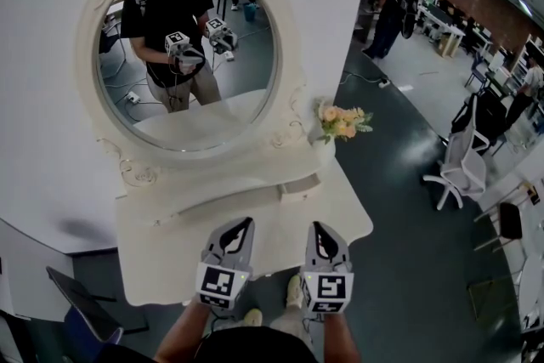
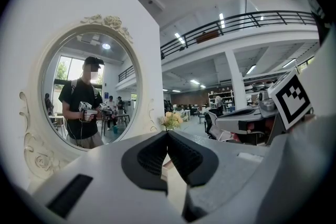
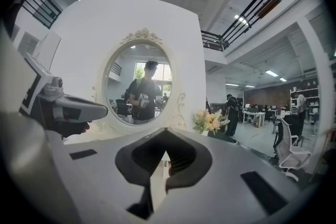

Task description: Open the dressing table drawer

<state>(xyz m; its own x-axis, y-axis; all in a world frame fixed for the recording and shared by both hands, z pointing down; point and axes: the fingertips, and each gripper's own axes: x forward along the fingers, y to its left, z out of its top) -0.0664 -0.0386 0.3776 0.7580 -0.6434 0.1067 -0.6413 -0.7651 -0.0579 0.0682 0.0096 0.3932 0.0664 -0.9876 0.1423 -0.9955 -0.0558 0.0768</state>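
Observation:
A white dressing table (image 1: pixel 170 255) carries an oval mirror (image 1: pixel 187 55) in a carved frame. On the low shelf under the mirror sits a small drawer (image 1: pixel 299 187). My left gripper (image 1: pixel 242 223) and right gripper (image 1: pixel 319 227) hover side by side over the table's front edge and point at the mirror. Both are short of the drawer and touch nothing. The left gripper (image 2: pixel 167 136) shows its pads pressed together with nothing between them. The right gripper (image 3: pixel 166 139) is shut and empty too.
A vase of peach flowers (image 1: pixel 342 121) stands at the table's right end, near the drawer. A dark chair (image 1: pixel 81 302) is at the lower left. White office chairs (image 1: pixel 459 166) and a person (image 1: pixel 391 4) are off to the right on the dark floor.

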